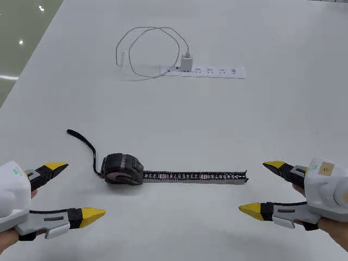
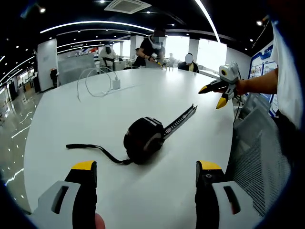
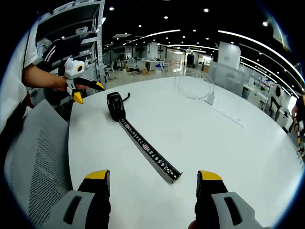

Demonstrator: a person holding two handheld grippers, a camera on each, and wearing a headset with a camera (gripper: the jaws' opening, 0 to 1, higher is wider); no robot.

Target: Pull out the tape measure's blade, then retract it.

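— Your left gripper (image 1: 84, 188) sits low at the near edge, jaws spread wide with nothing between them. Your right gripper (image 1: 253, 186) mirrors it on the other side, equally open and empty.

— Between them, apart from both, you have the tape (image 1: 122, 169) lying on the table (image 1: 261, 119). Its blade (image 1: 196, 176) runs out flat toward your right, the tip nearest your right jaws.

— I'd judge the pull-out done, since the blade lies extended with nothing holding it. A lock probably keeps it there, though you can't make one out from these angles.

— That would explain why your hands flank it. Your left lines up on the tape to steady it, and your right lines up on the blade's tip to guide it home.

— Mind the strap (image 1: 84, 144) trailing off the tape's far-left side. It lies clear of your left jaws.

— Retract gently, I'd say, or the blade could whip back and skid the tape across the table.
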